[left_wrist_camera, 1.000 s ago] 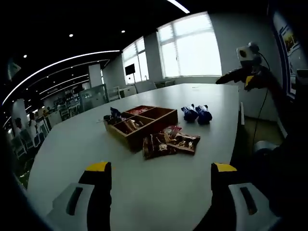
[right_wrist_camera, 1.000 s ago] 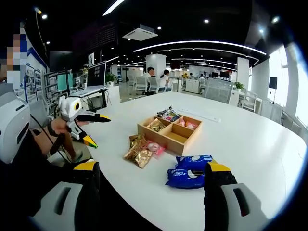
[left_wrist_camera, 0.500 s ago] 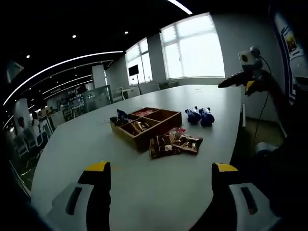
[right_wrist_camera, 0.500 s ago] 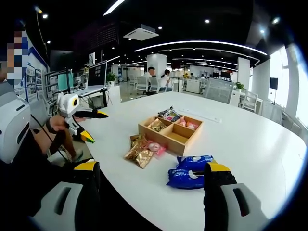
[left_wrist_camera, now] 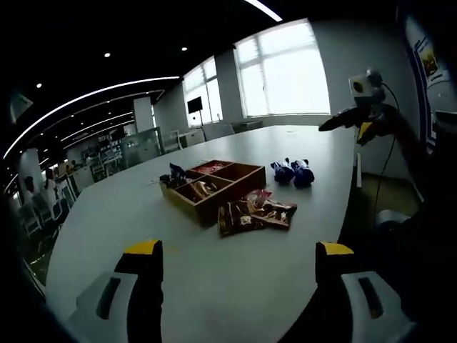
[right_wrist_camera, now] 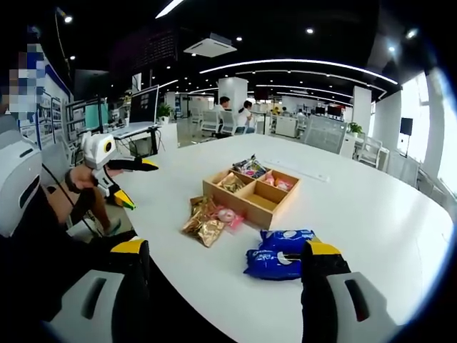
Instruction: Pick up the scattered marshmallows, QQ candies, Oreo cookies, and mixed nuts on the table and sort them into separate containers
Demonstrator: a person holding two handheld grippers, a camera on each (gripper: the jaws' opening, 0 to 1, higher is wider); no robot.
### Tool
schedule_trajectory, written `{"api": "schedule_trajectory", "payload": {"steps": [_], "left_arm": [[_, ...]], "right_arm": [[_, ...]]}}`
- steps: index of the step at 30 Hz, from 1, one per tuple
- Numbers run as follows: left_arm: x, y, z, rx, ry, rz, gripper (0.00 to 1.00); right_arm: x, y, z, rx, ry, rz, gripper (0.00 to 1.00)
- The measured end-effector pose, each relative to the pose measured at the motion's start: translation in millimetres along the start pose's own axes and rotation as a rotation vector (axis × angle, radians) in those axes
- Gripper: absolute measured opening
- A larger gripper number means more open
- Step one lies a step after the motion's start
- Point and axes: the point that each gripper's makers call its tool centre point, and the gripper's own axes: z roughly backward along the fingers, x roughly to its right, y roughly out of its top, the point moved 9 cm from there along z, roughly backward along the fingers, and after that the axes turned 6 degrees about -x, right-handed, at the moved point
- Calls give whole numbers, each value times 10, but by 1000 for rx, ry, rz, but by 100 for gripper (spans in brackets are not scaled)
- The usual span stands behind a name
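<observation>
I hold my left gripper (left_wrist_camera: 235,261) low over the near edge of the smooth white oval table (left_wrist_camera: 214,286), its two yellow-tipped jaws spread wide with nothing between them. My right gripper (right_wrist_camera: 225,261) is the same, jaws well apart and bare.

In the left gripper view, the wooden divided tray (left_wrist_camera: 213,184) sits at centre frame, a shallow rectangular box with four compartments, some already holding crinkly packets. Just in front of it, touching its near side, lie glossy brown foil nut packets (left_wrist_camera: 251,214) with a pink sachet (left_wrist_camera: 258,194) on top. To their upper right, apart from the tray, sit two shiny blue Oreo packs (left_wrist_camera: 293,171) side by side.

In the right gripper view the tray (right_wrist_camera: 251,195) is at centre, the golden-brown nut packets (right_wrist_camera: 202,223) at its lower left, and the blue Oreo packs (right_wrist_camera: 277,261) lie at lower centre, close to my right jaw.
</observation>
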Motion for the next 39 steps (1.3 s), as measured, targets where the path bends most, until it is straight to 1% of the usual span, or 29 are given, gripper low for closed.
{"api": "schedule_trajectory", "payload": {"steps": [5,9,17,24,28,32,35,39], "left_arm": [[-6,-25,5,-10,6,-2,91],[0,-11,23,6,5,-5,91],[15,12,42,4,2,-14,90],[28,9,32,11,-2,-19,90],[35,16,34,15,-3,-22,90],[31,26,33,28,-3,-21,90],[25,9,12,26,-9,-14,90],[5,2,-4,25,-13,-11,90]], "right_arm": [[-34,35,-51,0,40,31,78],[-33,46,-135,-11,61,52,76],[-8,80,-364,-22,103,41,74],[6,105,-515,-24,127,33,73],[-2,126,-634,-27,145,33,69],[-3,166,-787,-27,164,35,67],[10,191,-875,-29,173,36,64],[31,229,-991,-30,190,34,62]]}}
